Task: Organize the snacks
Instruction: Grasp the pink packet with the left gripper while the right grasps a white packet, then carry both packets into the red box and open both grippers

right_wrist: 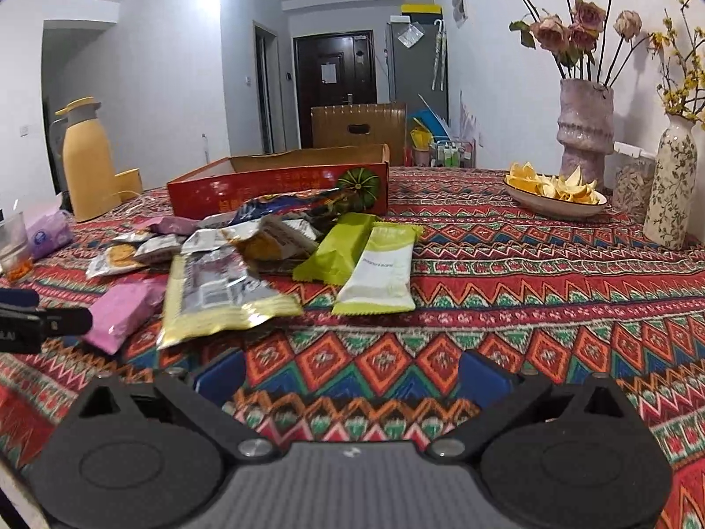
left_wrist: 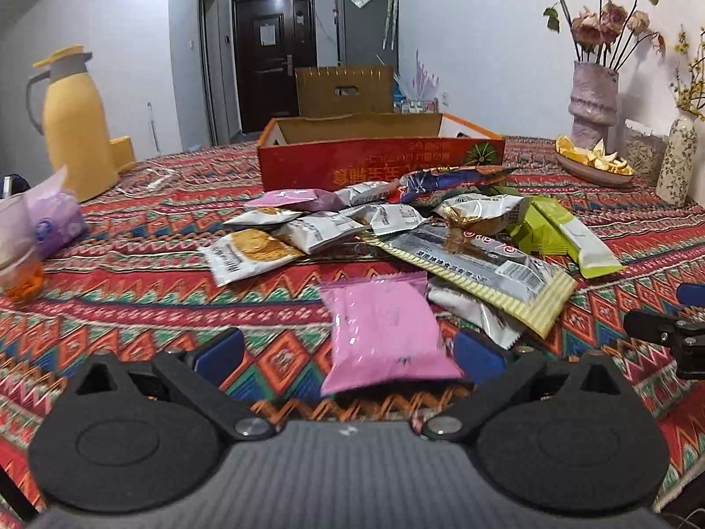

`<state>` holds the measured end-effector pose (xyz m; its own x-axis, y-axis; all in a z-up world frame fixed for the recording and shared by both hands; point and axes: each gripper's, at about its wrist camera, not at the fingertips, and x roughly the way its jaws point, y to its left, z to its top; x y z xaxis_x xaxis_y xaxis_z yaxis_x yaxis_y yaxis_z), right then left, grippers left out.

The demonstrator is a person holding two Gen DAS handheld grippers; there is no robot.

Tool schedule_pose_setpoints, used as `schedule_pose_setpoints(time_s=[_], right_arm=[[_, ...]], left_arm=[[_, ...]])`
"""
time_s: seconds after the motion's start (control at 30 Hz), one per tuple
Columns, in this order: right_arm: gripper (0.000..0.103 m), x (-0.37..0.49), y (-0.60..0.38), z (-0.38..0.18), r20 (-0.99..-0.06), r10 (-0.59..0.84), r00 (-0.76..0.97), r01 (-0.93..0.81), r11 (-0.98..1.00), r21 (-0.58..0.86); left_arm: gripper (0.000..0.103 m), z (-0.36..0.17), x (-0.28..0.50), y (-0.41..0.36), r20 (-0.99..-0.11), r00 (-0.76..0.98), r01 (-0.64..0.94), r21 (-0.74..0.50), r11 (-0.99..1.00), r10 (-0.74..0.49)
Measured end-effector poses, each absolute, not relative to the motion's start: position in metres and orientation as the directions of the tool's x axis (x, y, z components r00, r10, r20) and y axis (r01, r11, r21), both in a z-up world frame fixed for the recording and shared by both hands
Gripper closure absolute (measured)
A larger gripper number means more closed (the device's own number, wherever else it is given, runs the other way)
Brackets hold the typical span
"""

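Observation:
A pile of snack packets [left_wrist: 396, 229] lies on the patterned tablecloth in front of an open red cardboard box [left_wrist: 379, 156]. A pink packet [left_wrist: 379, 330] lies nearest, between the blue fingers of my left gripper [left_wrist: 348, 357], which is open around it. In the right wrist view the pile [right_wrist: 229, 255], the pink packet [right_wrist: 123, 308] and the box [right_wrist: 282, 189] sit left of centre. Two green packets [right_wrist: 365, 260] lie ahead of my right gripper [right_wrist: 352, 379], which is open and empty over bare cloth. The left gripper's tip [right_wrist: 39, 322] shows at the left edge.
A yellow jug [left_wrist: 75, 128] stands at the back left, with a purple bag [left_wrist: 53, 220] and a plastic cup [left_wrist: 17, 255] near it. At the right stand a bowl of orange peel [right_wrist: 555, 191], a pink flower vase [right_wrist: 586, 128] and a floral vase [right_wrist: 669, 189].

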<state>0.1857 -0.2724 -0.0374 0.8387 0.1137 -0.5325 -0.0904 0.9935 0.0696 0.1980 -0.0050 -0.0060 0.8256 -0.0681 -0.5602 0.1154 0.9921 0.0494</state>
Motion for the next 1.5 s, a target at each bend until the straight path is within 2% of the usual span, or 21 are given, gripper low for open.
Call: schedule_pose_setpoints(time_s=[0.13, 0.2, 0.23, 0.27, 0.3, 0.37, 0.5, 0.57, 0.63, 0.73, 0.87, 1.0, 1.07, 1.23, 1.5], right_arm=[[0.005, 0.215, -0.276, -0.036, -0.558, 0.094, 0.824, -0.067, 0.995, 0.068], [0.015, 0.23, -0.279, -0.034, -0.565, 0.093, 0.82, -0.059, 0.995, 0.078], [0.017, 0.238, -0.28, -0.033, -0.569, 0.097, 0.817, -0.057, 0.995, 0.087], [0.025, 0.248, -0.282, -0.031, -0.575, 0.105, 0.811, -0.057, 0.993, 0.1], [0.036, 0.255, -0.282, -0.027, -0.578, 0.118, 0.808, -0.062, 0.991, 0.117], [0.047, 0.267, -0.282, -0.02, -0.56, 0.19, 0.807, -0.107, 0.978, 0.177], [0.047, 0.29, -0.261, -0.005, -0.507, 0.326, 0.798, -0.249, 0.944, 0.214], [0.047, 0.306, -0.247, -0.003, -0.503, 0.366, 0.783, -0.314, 0.931, 0.189], [0.047, 0.329, -0.236, -0.01, -0.528, 0.389, 0.755, -0.346, 0.92, 0.182], [0.047, 0.356, -0.228, -0.029, -0.614, 0.422, 0.667, -0.351, 0.905, 0.24], [0.052, 0.357, -0.23, -0.044, -0.609, 0.5, 0.616, -0.36, 0.866, 0.347], [0.065, 0.349, -0.232, -0.042, -0.584, 0.502, 0.638, -0.346, 0.864, 0.365], [0.067, 0.344, -0.232, -0.038, -0.576, 0.486, 0.658, -0.331, 0.873, 0.358], [0.068, 0.309, -0.232, -0.021, -0.552, 0.478, 0.683, -0.349, 0.878, 0.328], [0.068, 0.23, -0.255, 0.002, -0.522, 0.417, 0.745, -0.285, 0.905, 0.316]], left_arm=[[0.003, -0.013, 0.223, -0.012, -0.589, 0.806, 0.12, 0.07, 0.99, -0.056], [0.013, -0.015, 0.232, -0.014, -0.597, 0.798, 0.138, 0.054, 0.989, -0.079], [0.018, -0.015, 0.235, -0.015, -0.601, 0.794, 0.147, 0.044, 0.988, -0.092], [0.026, -0.015, 0.239, -0.016, -0.607, 0.788, 0.155, 0.037, 0.987, -0.101], [0.033, -0.016, 0.242, -0.017, -0.614, 0.782, 0.159, 0.034, 0.987, -0.105], [0.038, -0.02, 0.246, -0.019, -0.624, 0.775, 0.157, 0.035, 0.987, -0.101], [0.037, -0.024, 0.253, -0.014, -0.637, 0.763, 0.151, 0.007, 0.989, -0.112], [0.041, -0.023, 0.256, -0.011, -0.634, 0.766, 0.143, 0.008, 0.99, -0.106], [0.041, -0.022, 0.258, -0.007, -0.634, 0.768, 0.126, 0.003, 0.992, -0.095], [0.041, -0.022, 0.261, 0.003, -0.635, 0.769, 0.094, -0.006, 0.996, -0.076], [0.041, -0.022, 0.261, 0.013, -0.631, 0.774, 0.069, -0.001, 0.998, -0.054], [0.042, -0.021, 0.26, 0.016, -0.63, 0.775, 0.063, -0.005, 0.998, -0.052], [0.042, -0.018, 0.257, 0.016, -0.625, 0.778, 0.064, -0.004, 0.998, -0.052], [0.042, -0.007, 0.238, 0.021, -0.603, 0.797, 0.052, -0.003, 0.999, -0.043], [0.042, 0.007, 0.209, 0.028, -0.59, 0.806, 0.04, -0.017, 0.999, -0.042]])
